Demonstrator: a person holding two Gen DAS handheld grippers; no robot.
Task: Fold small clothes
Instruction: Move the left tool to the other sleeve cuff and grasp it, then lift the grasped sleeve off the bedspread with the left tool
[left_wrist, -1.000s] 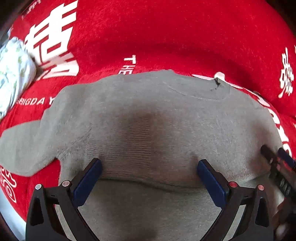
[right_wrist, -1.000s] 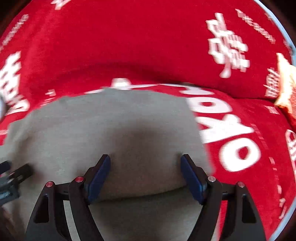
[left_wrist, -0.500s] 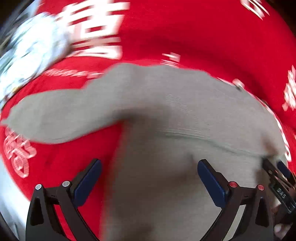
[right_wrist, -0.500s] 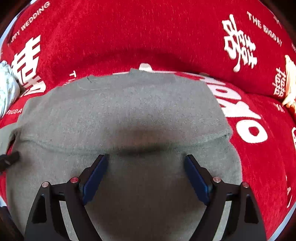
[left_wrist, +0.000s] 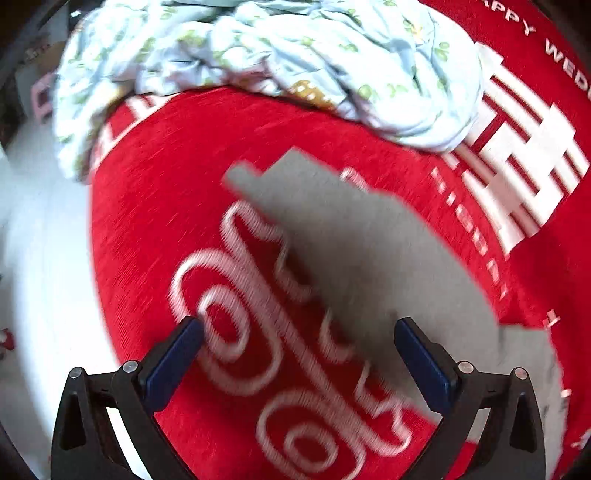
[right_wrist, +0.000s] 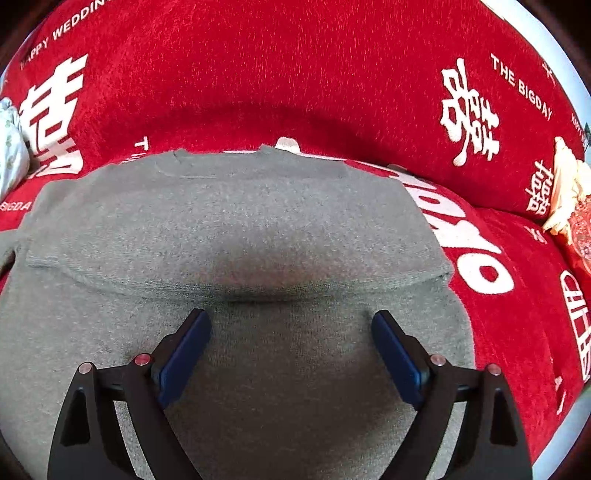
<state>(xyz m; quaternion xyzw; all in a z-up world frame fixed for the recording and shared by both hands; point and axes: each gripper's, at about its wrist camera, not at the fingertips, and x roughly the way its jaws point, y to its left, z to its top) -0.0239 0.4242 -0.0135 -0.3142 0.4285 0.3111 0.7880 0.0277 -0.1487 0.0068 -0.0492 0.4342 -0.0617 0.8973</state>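
A grey knit sweater (right_wrist: 236, 221) lies flat on the red cloth (right_wrist: 295, 74), its lower part folded up over the body with the fold's edge running across just ahead of my right gripper (right_wrist: 291, 332). That gripper hovers over the sweater with its jaws opening and nothing pressed between the pads. In the left wrist view the sweater's grey sleeve (left_wrist: 354, 240) stretches out diagonally over the cloth's white lettering. My left gripper (left_wrist: 295, 354) is open above the cloth, and the sleeve passes by its right finger (left_wrist: 421, 362). The picture is blurred by motion.
A crumpled pale blue flowered garment (left_wrist: 295, 55) lies beyond the sleeve's end and shows at the left edge of the right wrist view (right_wrist: 9, 147). A cream cloth item (right_wrist: 565, 192) sits at the far right. The red cloth ends at a white surface (left_wrist: 37, 258) on the left.
My left gripper swept left from the sweater's body to the outstretched sleeve and rolled. My right gripper's jaws widened and it drew back a little; the folded-up part lies flat.
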